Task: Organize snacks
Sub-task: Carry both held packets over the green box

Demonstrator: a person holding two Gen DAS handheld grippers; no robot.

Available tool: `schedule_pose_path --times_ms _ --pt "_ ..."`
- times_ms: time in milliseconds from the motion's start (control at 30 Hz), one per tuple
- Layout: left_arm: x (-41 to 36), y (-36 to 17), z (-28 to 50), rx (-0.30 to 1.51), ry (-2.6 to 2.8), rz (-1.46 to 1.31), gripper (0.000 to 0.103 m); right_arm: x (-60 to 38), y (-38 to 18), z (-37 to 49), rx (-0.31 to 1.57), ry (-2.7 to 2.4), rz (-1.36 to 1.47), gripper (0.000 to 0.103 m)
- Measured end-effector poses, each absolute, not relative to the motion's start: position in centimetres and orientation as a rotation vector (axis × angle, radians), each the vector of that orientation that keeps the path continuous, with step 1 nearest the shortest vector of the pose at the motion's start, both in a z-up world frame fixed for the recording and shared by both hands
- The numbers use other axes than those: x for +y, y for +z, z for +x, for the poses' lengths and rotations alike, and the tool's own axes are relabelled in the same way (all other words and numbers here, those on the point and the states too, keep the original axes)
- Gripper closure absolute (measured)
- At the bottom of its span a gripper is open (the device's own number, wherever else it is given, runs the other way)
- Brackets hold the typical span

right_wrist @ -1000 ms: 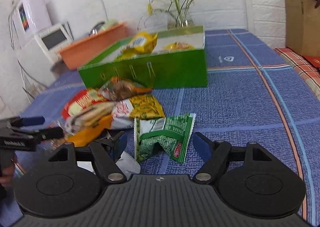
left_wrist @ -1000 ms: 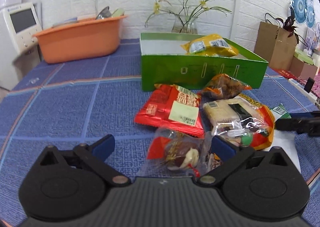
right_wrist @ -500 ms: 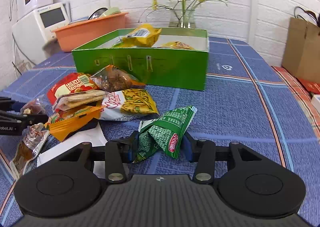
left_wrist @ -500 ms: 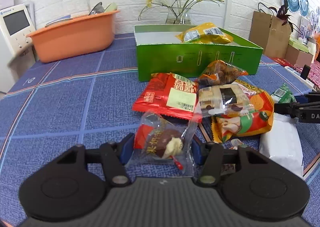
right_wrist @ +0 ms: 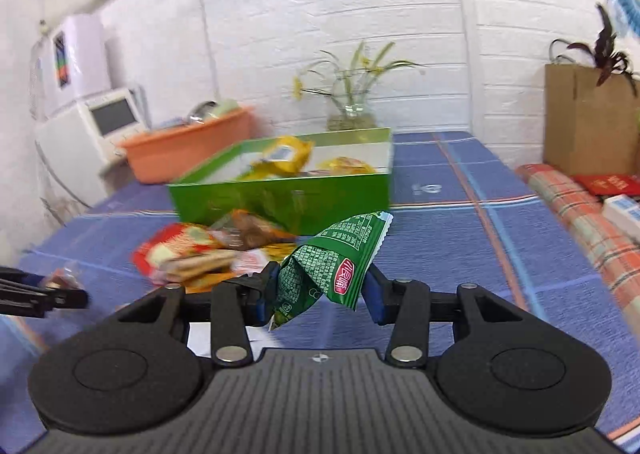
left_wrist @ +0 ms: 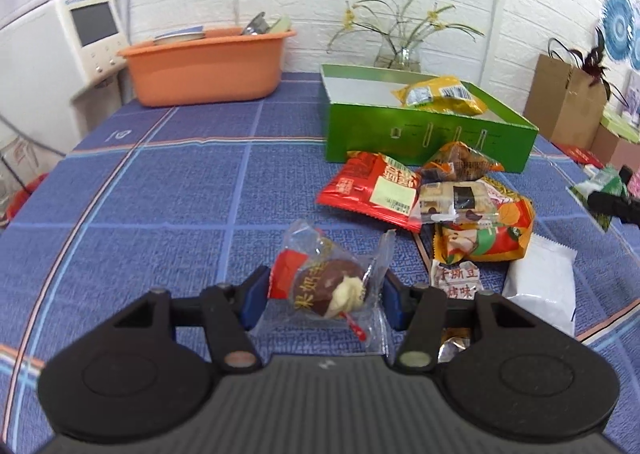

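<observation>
Both grippers, wide a second ago, now clamp snacks, left (left_wrist: 323,296) a clear pack (left_wrist: 328,286), right (right_wrist: 318,288) a green pack (right_wrist: 332,266); box (right_wrist: 280,202) next.

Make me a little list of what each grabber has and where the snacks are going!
left gripper: shut on clear-wrapped chocolate snack
right gripper: shut on green snack packet
green box: open, a yellow packet inside
snack pile: on the blue tablecloth, in front of the box
orange tub: behind, left of the box
</observation>
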State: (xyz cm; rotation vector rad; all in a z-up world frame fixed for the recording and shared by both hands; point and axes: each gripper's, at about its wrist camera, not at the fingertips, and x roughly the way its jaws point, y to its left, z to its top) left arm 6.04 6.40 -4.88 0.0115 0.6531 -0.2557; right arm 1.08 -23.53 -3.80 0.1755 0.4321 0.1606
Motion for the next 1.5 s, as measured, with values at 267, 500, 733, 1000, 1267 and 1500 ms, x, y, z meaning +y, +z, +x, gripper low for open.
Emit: schedule_pose_path --times_ms 267,500,733,1000,1267,1500 --pt "5.1 -3.1 5.6 0.595 -0.245 0.009 0.048 -20.0 -2.7 1.0 0.440 0.288 0.177 0.027" --pt "2.6 -0.5 7.9 0.512 -0.261 0.030 0.048 -18.5 -1.3 2.2 0.375 0.303 0.130 0.027" --pt "0.4 1.8 11.8 0.458 -0.262 0.022 0.048 -18.5 0.2 6.3 0.357 0.249 0.082 0.027" --pt "-0.9 2.0 16.2 0.458 -0.220 0.004 0.048 -20.0 1.3 9.7 0.340 0.168 0.129 0.027" --pt "-2.5 1.7 20.1 0.480 -0.213 0.042 0.048 -22.5 1.2 11.6 0.303 0.097 0.139 0.027" --pt "-3.6 2.7 23.6 0.471 -0.192 0.017 0.048 -25.2 1.9 13.4 0.234 0.008 0.226 0.027"
